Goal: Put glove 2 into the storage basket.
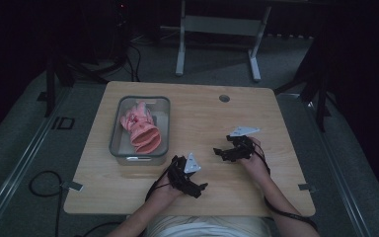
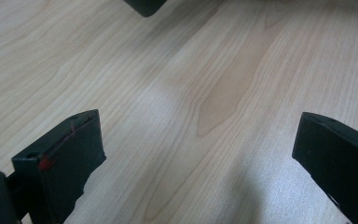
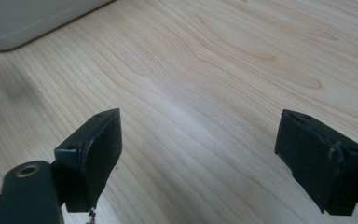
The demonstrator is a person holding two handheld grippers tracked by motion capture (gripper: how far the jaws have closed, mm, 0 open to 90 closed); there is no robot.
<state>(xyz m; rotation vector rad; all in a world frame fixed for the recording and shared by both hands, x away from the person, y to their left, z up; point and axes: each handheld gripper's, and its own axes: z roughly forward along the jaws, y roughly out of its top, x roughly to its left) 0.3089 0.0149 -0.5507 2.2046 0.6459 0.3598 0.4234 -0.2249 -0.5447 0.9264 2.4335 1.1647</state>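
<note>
A clear plastic bin (image 1: 116, 136) stands on the left part of the wooden table (image 1: 197, 111). Inside it lies a pink crumpled item (image 1: 140, 129); what it is I cannot tell. My left gripper (image 1: 199, 189) rests low over the table near the front edge, to the right of the bin, open with nothing between its jaws (image 2: 196, 133). My right gripper (image 1: 220, 153) sits a little farther back and to the right, jaws pointing left, also open and empty (image 3: 198, 137). A corner of the bin (image 3: 28, 18) appears in the right gripper view.
A round cable hole (image 1: 224, 98) lies near the table's far edge. A dark part (image 2: 144, 5), likely the other gripper, pokes in at the top of the left gripper view. Beyond the table stand a desk frame (image 1: 217, 29) and cables (image 1: 39, 185) on the floor.
</note>
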